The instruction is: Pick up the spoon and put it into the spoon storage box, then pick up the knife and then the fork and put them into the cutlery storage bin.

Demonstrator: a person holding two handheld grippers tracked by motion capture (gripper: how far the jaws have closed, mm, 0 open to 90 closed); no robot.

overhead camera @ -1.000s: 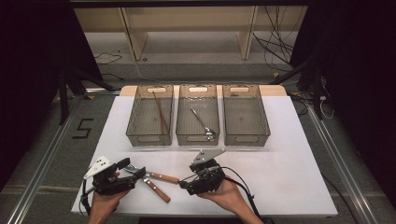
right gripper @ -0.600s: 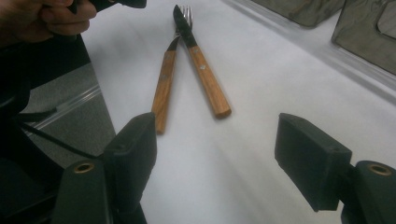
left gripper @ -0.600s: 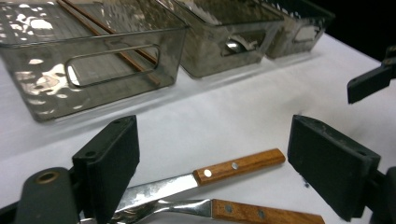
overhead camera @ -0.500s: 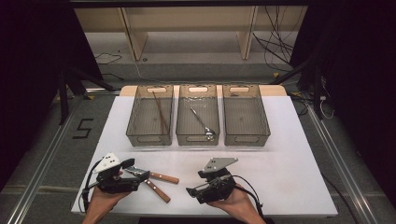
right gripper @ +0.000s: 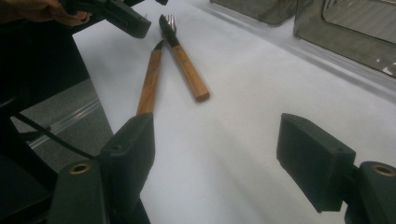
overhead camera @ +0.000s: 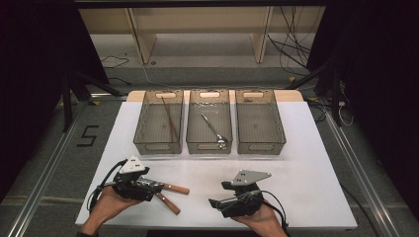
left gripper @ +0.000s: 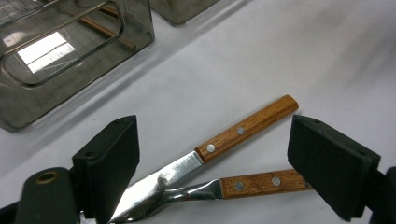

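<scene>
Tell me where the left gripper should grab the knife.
Probably the knife's wooden handle, from above with the jaws across its width: it lies flat on the table. The blade crosses the fork, so stay toward the handle's free end. The left gripper already straddles both.

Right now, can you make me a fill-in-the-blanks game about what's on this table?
1. The number of clear bins in a row at the back of the table is ____.
2. The knife and fork lying between the left claw's jaws have handles made of ____.
3. The spoon lies in the ____ bin.
4. The right claw holds ____.

Missing words: three; wood; middle; nothing
</scene>
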